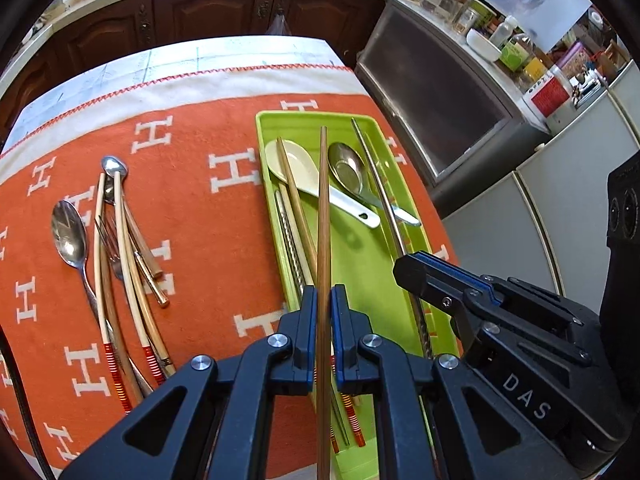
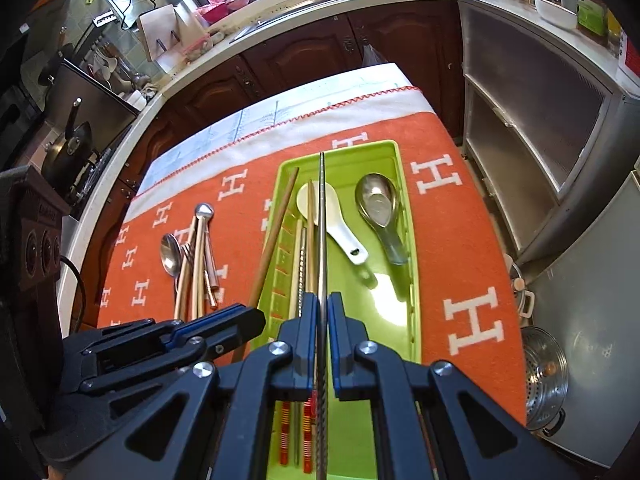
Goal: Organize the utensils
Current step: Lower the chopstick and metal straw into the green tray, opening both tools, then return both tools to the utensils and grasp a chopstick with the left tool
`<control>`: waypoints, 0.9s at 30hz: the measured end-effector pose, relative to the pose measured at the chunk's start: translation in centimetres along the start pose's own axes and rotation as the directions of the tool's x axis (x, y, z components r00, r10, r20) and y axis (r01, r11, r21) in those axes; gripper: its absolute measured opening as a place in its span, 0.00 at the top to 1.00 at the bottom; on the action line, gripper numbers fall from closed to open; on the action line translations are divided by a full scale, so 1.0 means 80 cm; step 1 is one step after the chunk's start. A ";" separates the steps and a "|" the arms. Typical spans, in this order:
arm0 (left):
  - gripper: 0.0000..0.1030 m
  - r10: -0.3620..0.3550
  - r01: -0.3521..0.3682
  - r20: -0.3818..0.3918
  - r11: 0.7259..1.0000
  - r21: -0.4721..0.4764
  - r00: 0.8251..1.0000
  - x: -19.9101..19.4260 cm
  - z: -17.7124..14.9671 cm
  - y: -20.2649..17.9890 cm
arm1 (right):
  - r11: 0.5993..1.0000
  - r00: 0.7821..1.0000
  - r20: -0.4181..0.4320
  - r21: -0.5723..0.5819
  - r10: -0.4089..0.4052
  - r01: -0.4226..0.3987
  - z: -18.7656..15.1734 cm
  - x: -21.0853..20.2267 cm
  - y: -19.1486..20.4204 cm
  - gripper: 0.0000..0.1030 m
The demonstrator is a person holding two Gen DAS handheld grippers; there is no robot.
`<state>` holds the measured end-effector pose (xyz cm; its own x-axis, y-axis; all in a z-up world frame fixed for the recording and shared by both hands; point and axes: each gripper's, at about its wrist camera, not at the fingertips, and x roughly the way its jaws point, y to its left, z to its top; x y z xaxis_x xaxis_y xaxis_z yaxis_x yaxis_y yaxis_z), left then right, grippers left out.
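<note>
A green tray [image 1: 360, 264] lies on the orange cloth and holds a white ceramic spoon [image 1: 298, 166], a steel spoon [image 1: 348, 172] and several chopsticks. My left gripper [image 1: 324, 292] is shut on a brown wooden chopstick [image 1: 323, 208] that points along the tray's left half. My right gripper [image 2: 322, 300] is shut on a steel chopstick [image 2: 322, 220] held over the middle of the tray [image 2: 360, 304]. In the left wrist view the right gripper [image 1: 404, 270] hangs over the tray's right side. Loose spoons, a fork and chopsticks [image 1: 116, 248] lie in a pile left of the tray.
An orange cloth with white H letters [image 2: 472, 320] covers the table. The table's right edge drops off close beside the tray. A steel steamer pot [image 2: 544, 376] stands on the floor at the right. Dark wooden cabinets [image 1: 216, 8] stand behind the table.
</note>
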<state>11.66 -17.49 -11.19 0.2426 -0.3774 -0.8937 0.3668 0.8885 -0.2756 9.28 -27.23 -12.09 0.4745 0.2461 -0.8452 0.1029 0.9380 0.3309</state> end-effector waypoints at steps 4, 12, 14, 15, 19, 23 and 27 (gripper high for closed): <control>0.85 0.026 -0.026 -0.014 1.000 0.007 1.000 0.002 -0.003 0.003 | 1.000 1.000 -0.010 -0.010 -0.015 0.015 -0.002 0.002 0.004 0.94; 0.69 0.049 -0.049 0.018 0.999 0.002 0.999 -0.021 -0.011 0.022 | 0.999 1.000 0.002 -0.028 -0.018 0.018 -0.004 -0.005 0.015 0.94; 0.69 0.061 -0.061 0.031 0.998 -0.009 0.998 -0.028 -0.012 0.030 | 0.999 1.000 0.004 -0.038 -0.017 0.017 -0.004 -0.007 0.020 0.94; 0.69 0.064 -0.063 0.037 0.998 -0.016 0.997 -0.032 -0.013 0.035 | 0.999 1.000 0.003 -0.042 -0.016 0.016 -0.005 -0.008 0.023 0.94; 0.69 0.091 -0.089 0.056 0.995 -0.043 0.994 -0.047 -0.016 0.053 | 0.998 1.000 0.005 -0.061 -0.008 0.008 -0.005 -0.011 0.036 0.94; 0.64 0.124 -0.119 0.079 0.991 -0.068 0.989 -0.060 -0.018 0.073 | 0.997 1.000 0.012 -0.083 -0.003 0.004 -0.006 -0.015 0.049 0.94; 0.62 0.160 -0.150 0.100 0.984 -0.095 0.982 -0.069 -0.022 0.090 | 0.995 1.000 0.014 -0.103 0.001 0.000 -0.007 -0.017 0.063 0.94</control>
<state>11.39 -8.57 -8.82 0.3866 -0.2550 -0.8863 0.2393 0.9558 -0.1707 8.64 -22.69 -9.55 0.4866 0.2441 -0.8388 0.0127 0.9581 0.2862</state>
